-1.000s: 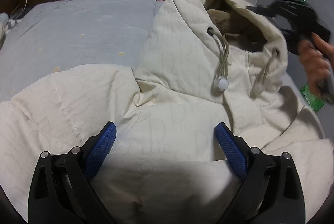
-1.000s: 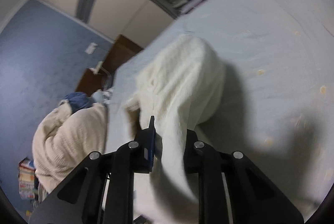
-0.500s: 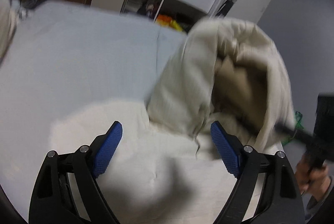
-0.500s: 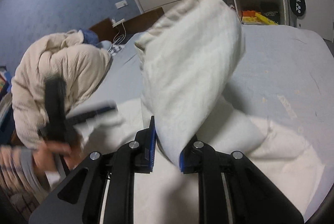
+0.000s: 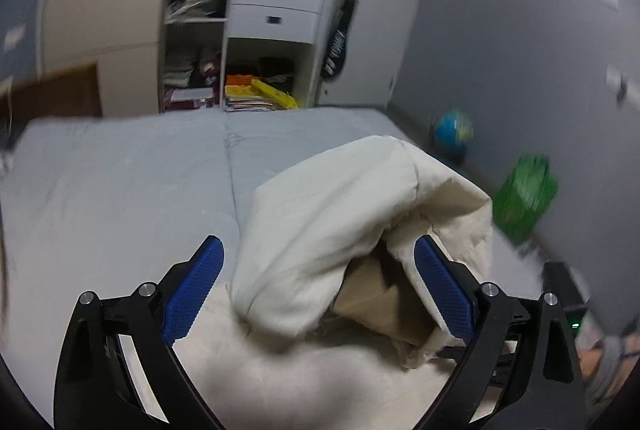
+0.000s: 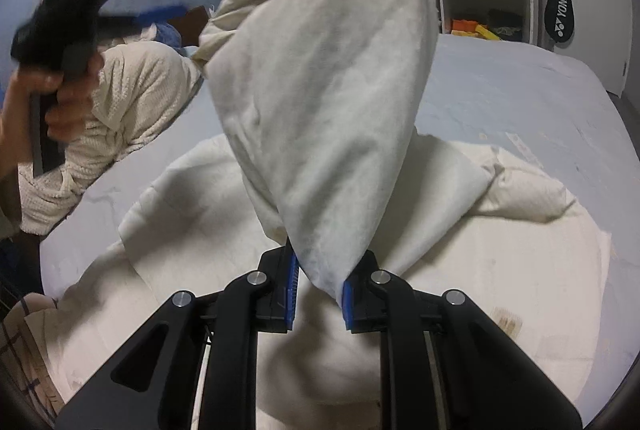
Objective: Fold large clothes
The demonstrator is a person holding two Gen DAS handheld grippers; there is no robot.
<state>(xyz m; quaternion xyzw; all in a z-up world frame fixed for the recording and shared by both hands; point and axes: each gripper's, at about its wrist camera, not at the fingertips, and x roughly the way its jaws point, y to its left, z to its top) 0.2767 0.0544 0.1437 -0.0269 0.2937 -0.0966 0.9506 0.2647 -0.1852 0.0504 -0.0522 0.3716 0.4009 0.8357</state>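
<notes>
Bed (image 5: 120,165), pale blue cover, fills the surface; open wardrobe shelving with white drawers (image 5: 276,5) at 12 o'clock, globe (image 5: 452,133) and green bag (image 5: 524,193) on the floor at 2 o'clock, knitted cream garment (image 6: 132,97) heaped at 9 o'clock in the right view. Cream hooded jacket (image 6: 500,270) lies spread on the bed, its hood (image 6: 328,77) lifted upright. Right gripper (image 6: 318,292): fingers nearly closed, clamping the hood's fabric; left gripper (image 5: 316,290): fingers spread wide, gripping nothing, hood between them.

Home bedroom: bed (image 5: 120,169) w/ open wardrobe (image 5: 276,5) behind.
</notes>
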